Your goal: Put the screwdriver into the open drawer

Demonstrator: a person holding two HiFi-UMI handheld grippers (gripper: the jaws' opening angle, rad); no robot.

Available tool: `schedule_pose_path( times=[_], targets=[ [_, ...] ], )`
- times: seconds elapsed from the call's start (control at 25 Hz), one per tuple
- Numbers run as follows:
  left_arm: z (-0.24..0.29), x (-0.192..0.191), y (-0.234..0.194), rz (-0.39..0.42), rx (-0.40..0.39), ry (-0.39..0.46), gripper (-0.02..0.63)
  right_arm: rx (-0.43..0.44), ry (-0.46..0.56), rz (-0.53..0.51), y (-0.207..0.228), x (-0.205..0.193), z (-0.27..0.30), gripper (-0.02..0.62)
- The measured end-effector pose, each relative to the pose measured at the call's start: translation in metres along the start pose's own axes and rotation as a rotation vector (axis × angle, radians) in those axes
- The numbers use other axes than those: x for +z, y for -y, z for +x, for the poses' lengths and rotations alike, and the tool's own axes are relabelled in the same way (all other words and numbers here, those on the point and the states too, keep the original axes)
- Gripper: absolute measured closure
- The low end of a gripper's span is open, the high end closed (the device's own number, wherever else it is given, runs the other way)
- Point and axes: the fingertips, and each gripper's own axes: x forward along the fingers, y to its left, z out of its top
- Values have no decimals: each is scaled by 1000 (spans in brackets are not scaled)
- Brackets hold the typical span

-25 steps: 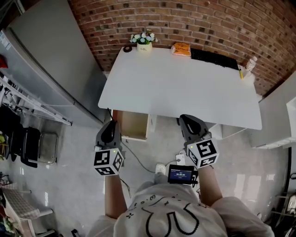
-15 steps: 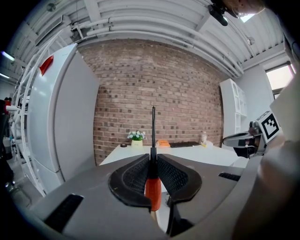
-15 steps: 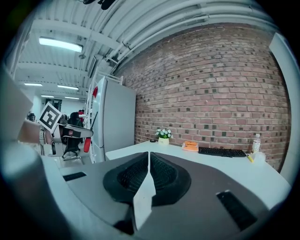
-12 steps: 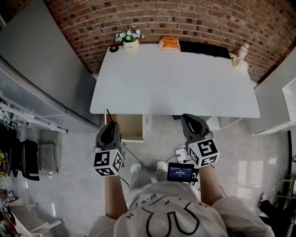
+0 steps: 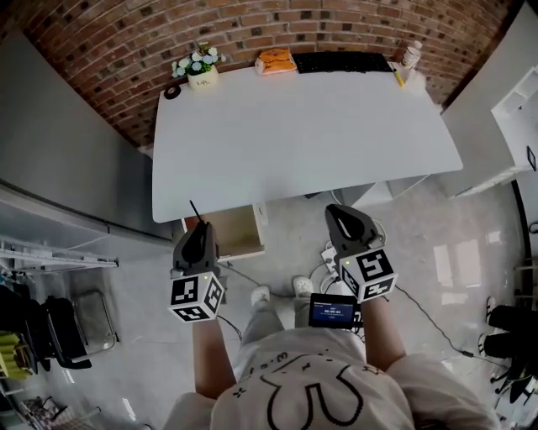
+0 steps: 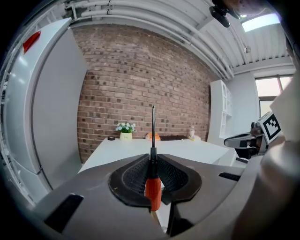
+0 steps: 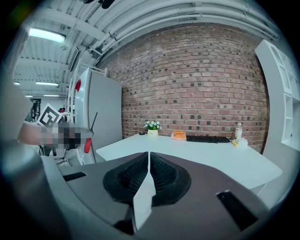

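The desk (image 5: pixel 294 126) has drifted up-frame since a second ago; only the left gripper view shows the left gripper (image 6: pixel 153 161) clenched on the screwdriver (image 6: pixel 153 190), shaft toward twelve; the right gripper (image 7: pixel 148 161) is closed on nothing; the open drawer (image 5: pixel 229 233) lies at the left gripper's two o'clock.

Looks like a loft-style office: bare brick wall (image 5: pixel 336 25), a white surface (image 5: pixel 294 143) carrying a keyboard (image 5: pixel 340 61) and potted flowers (image 5: pixel 199 69), exposed ceiling pipes (image 7: pixel 187 21).

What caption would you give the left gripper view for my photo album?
Left gripper shut on an orange-handled screwdriver, shaft pointing ahead toward a white table and brick wall.
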Motion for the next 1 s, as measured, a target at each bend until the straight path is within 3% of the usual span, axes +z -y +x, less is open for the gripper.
schedule_pose_path(
  times=[0.68, 1.0],
  targets=[
    [16, -69, -44, 2, -279, -152, 549, -252, -113, 104, -73, -47, -10, 571],
    [22, -120, -43, -12, -307, -251, 549, -277, -204, 147, -73, -92, -12, 571]
  ],
)
